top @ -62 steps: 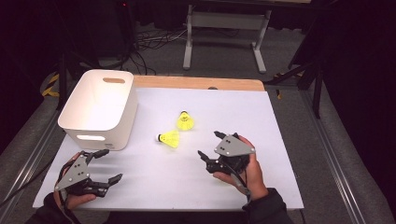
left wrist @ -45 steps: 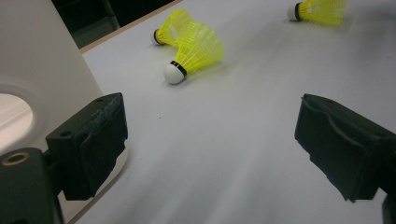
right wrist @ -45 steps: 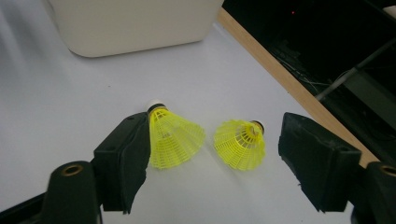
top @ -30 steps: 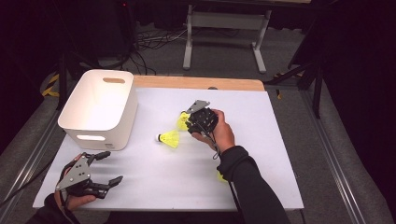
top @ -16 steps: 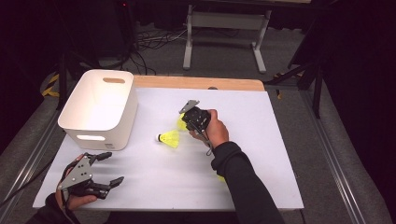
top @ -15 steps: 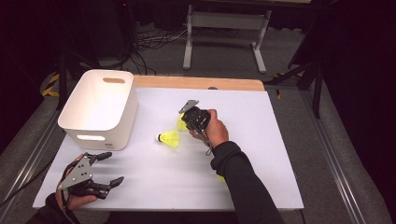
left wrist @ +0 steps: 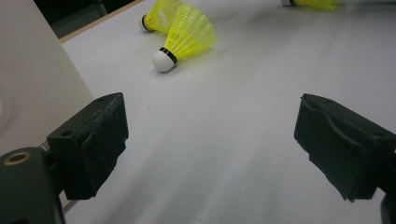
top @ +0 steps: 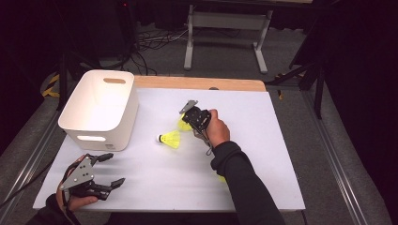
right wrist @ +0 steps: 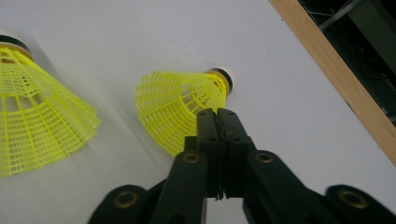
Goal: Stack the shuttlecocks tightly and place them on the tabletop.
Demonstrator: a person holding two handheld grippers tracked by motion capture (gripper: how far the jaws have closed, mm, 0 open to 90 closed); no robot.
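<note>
Two yellow shuttlecocks lie mid-table. My right gripper (top: 188, 122) is at the far shuttlecock (top: 183, 124). In the right gripper view its jaws (right wrist: 217, 114) are pressed together over the rim of that shuttlecock's mesh skirt (right wrist: 177, 100), cork pointing away. The near shuttlecock (top: 170, 139) (right wrist: 37, 102) lies just beside it, untouched. My left gripper (top: 112, 169) rests open near the table's front left corner. The left gripper view has both pads (left wrist: 95, 140) wide apart over bare table, with the near shuttlecock (left wrist: 187, 39) well ahead.
A white bin (top: 99, 136) stands at the left, its wall (left wrist: 32, 79) close beside my left gripper. A third yellow shuttlecock (top: 220, 178) peeks out from under the right forearm. The table's wooden far edge (top: 197, 83) lies beyond.
The right hand has reached from the table's front to the far shuttlecock, and its jaws have shut there. The left gripper has stayed put and open.
</note>
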